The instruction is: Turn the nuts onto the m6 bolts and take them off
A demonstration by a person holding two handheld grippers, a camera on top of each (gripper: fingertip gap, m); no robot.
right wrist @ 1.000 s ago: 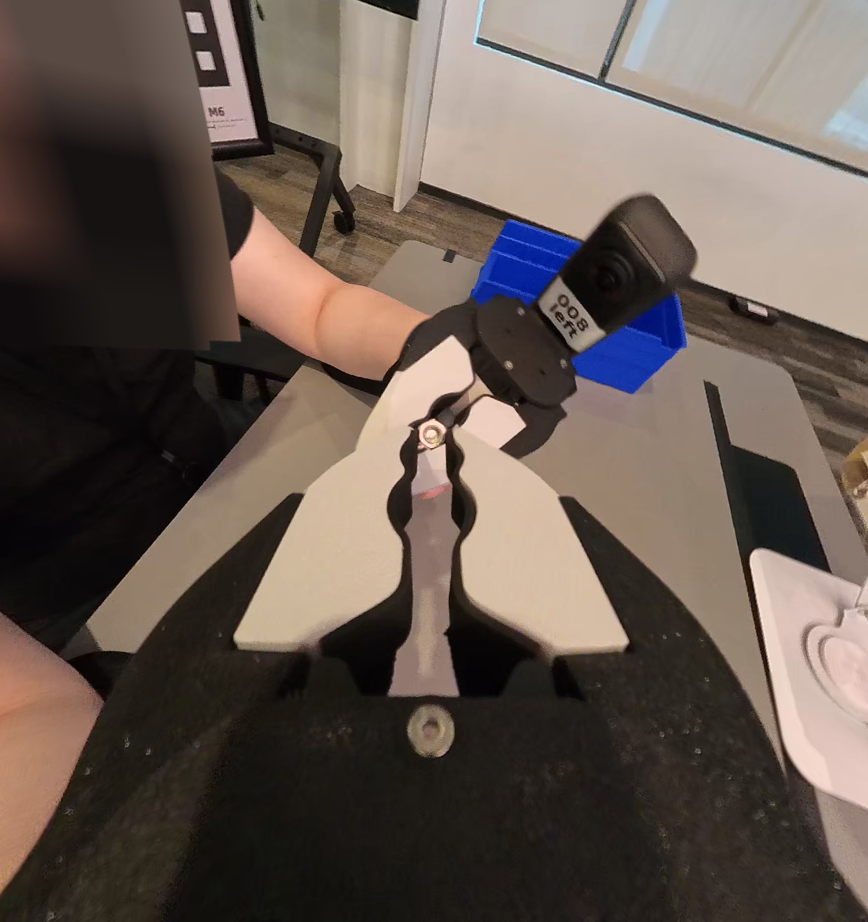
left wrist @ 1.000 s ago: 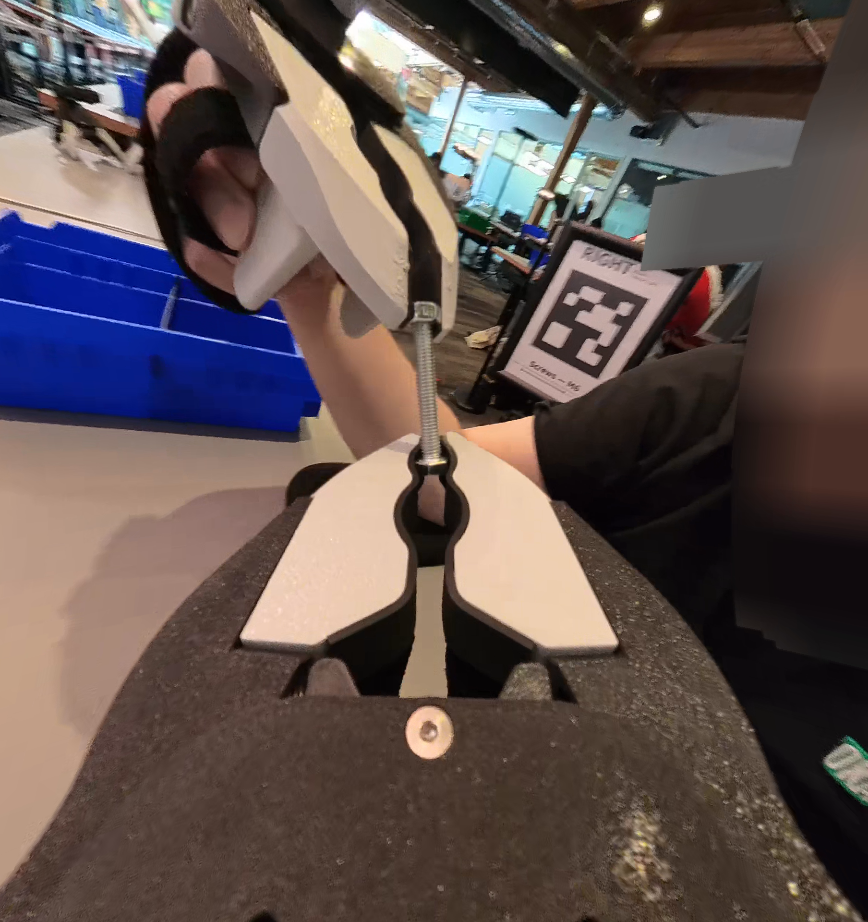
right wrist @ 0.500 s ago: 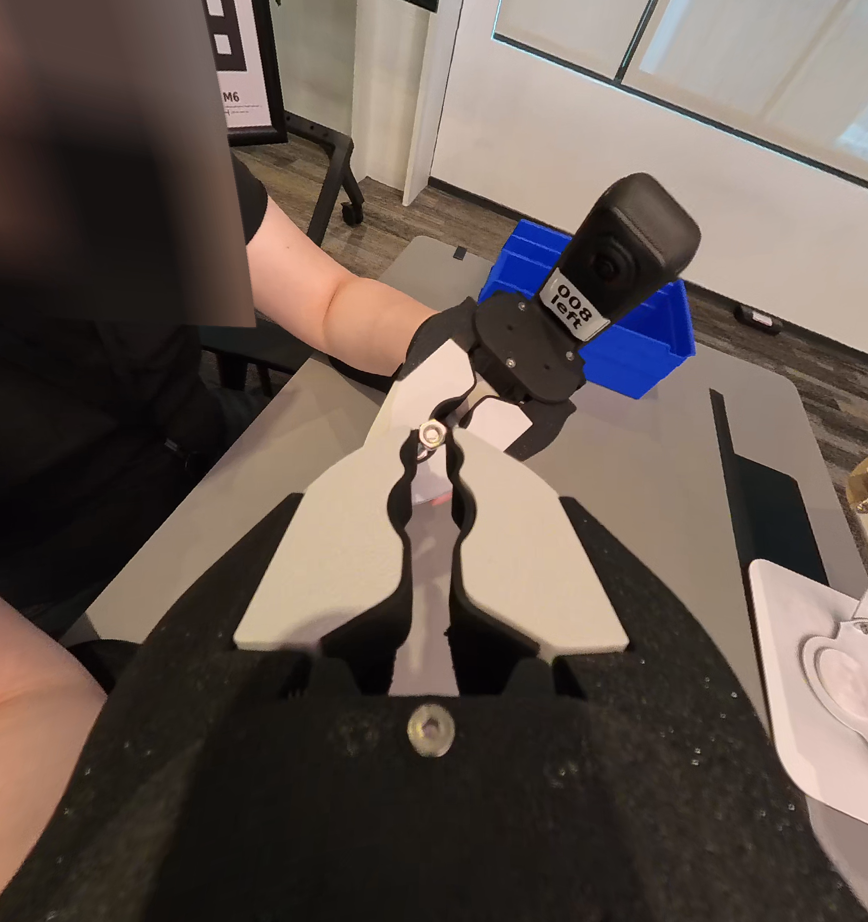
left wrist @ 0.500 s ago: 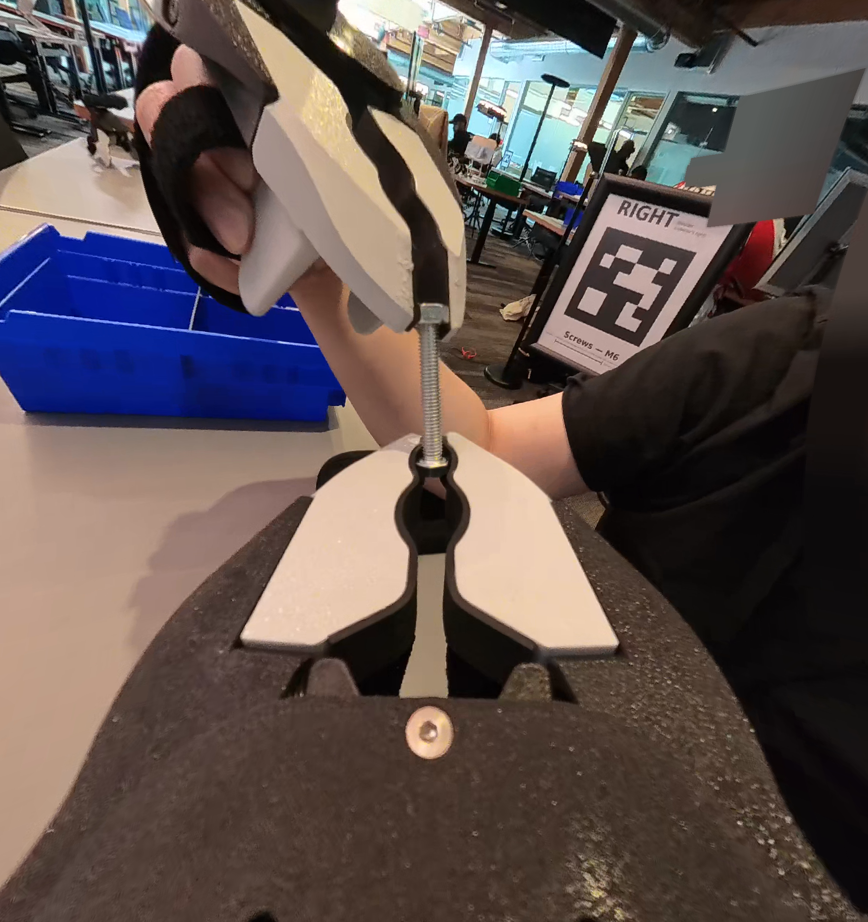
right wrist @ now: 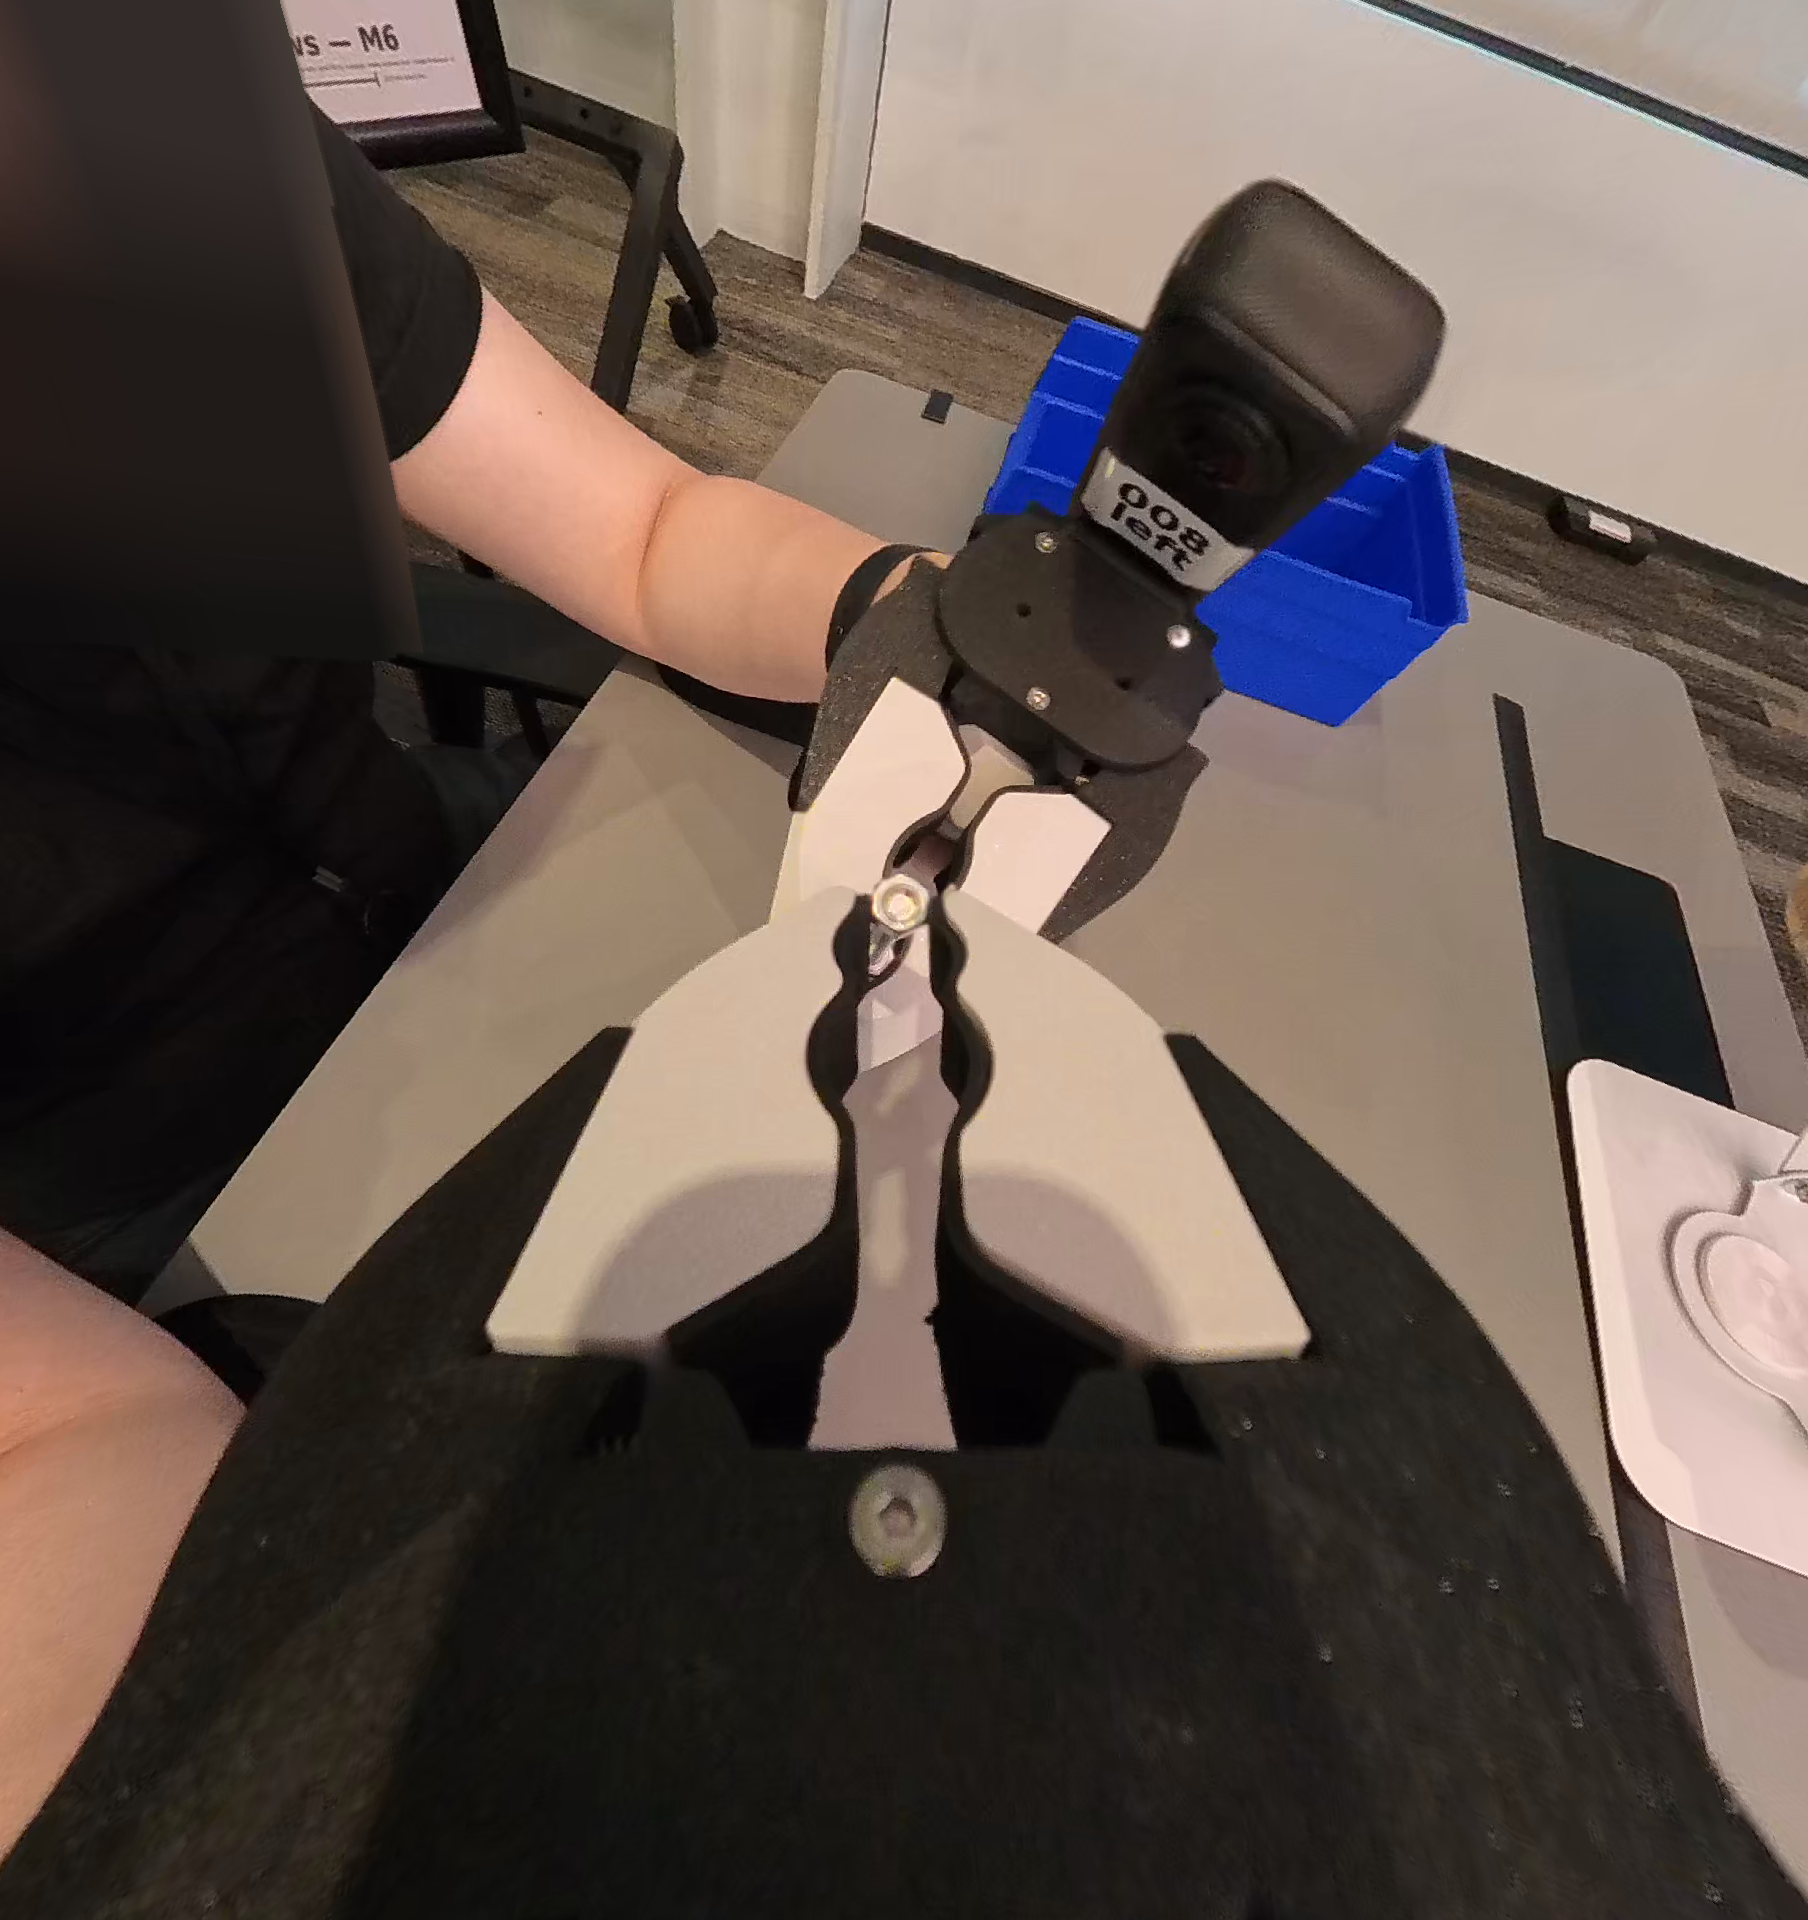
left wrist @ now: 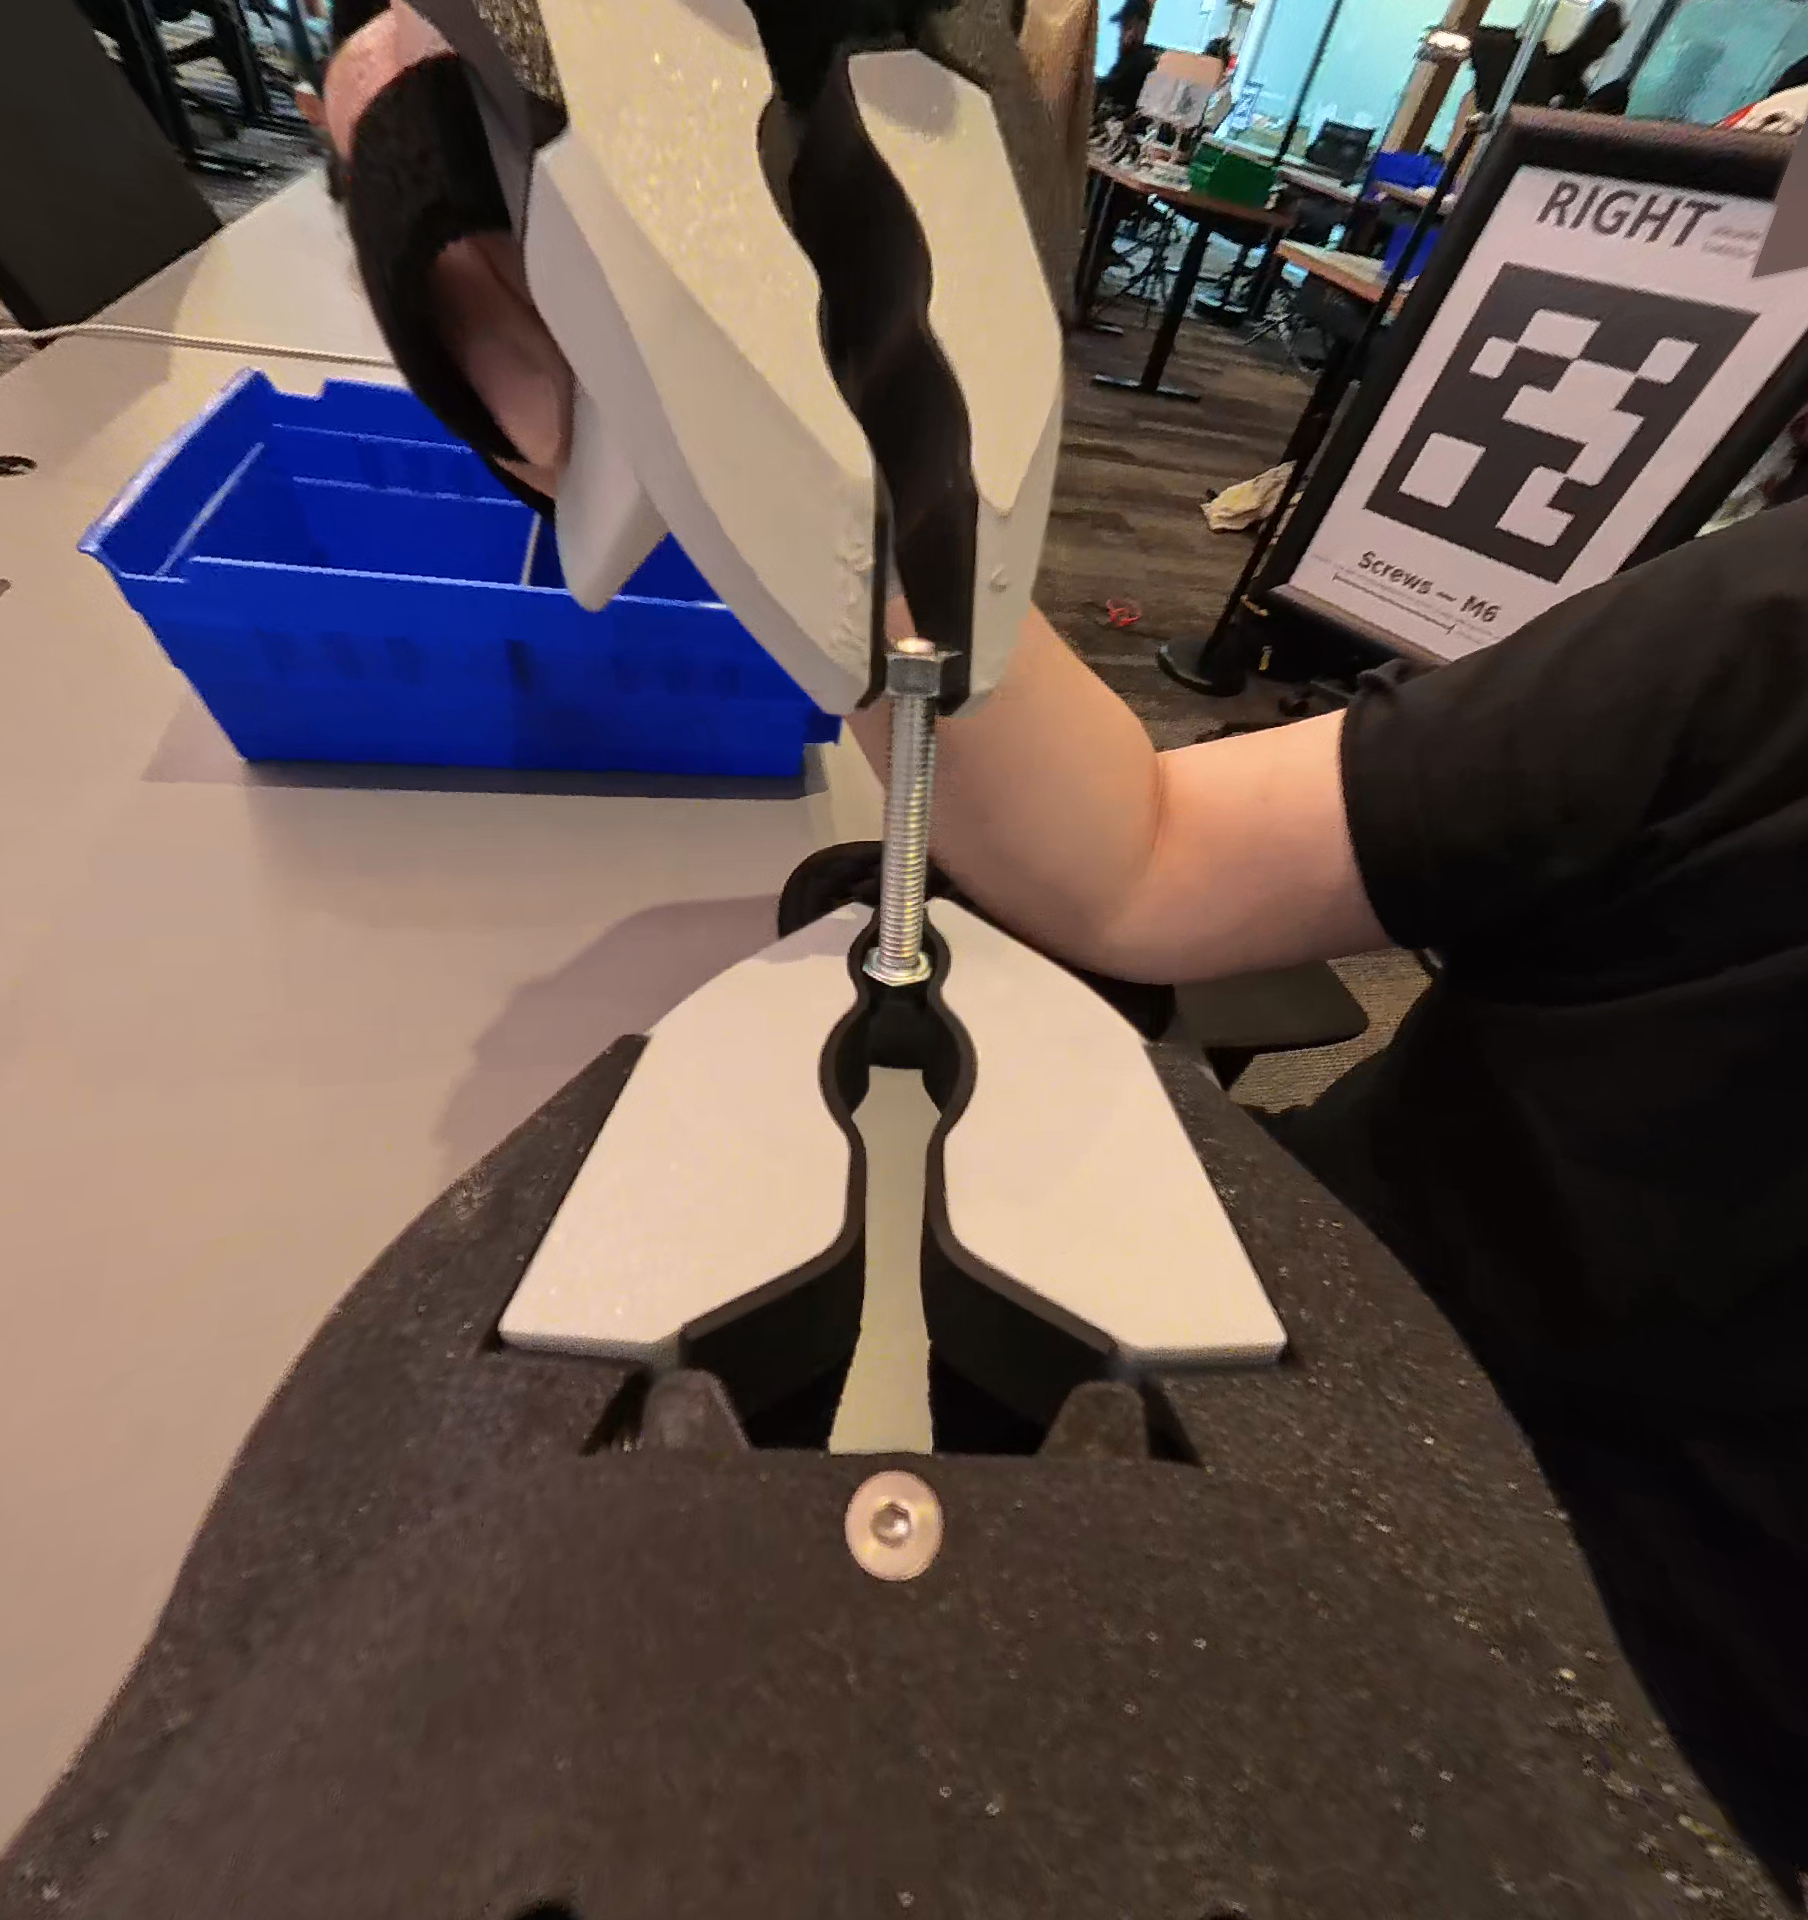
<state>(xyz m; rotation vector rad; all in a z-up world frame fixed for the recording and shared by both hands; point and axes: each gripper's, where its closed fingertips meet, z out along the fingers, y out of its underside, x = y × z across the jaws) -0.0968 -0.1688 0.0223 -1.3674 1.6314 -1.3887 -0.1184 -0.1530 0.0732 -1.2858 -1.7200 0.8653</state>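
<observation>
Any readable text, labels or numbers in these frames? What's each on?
Not transcribing the writing, only saying where it stands:
Framed sign with a black-and-white marker: heading above, caption below, both legible.
Sticker on the black camera: short printed label, legible.
No other writing seen.

Silver threaded bolt (left wrist: 906, 810) upright above table, head down; hex nut (left wrist: 921, 665) at top end.
</observation>
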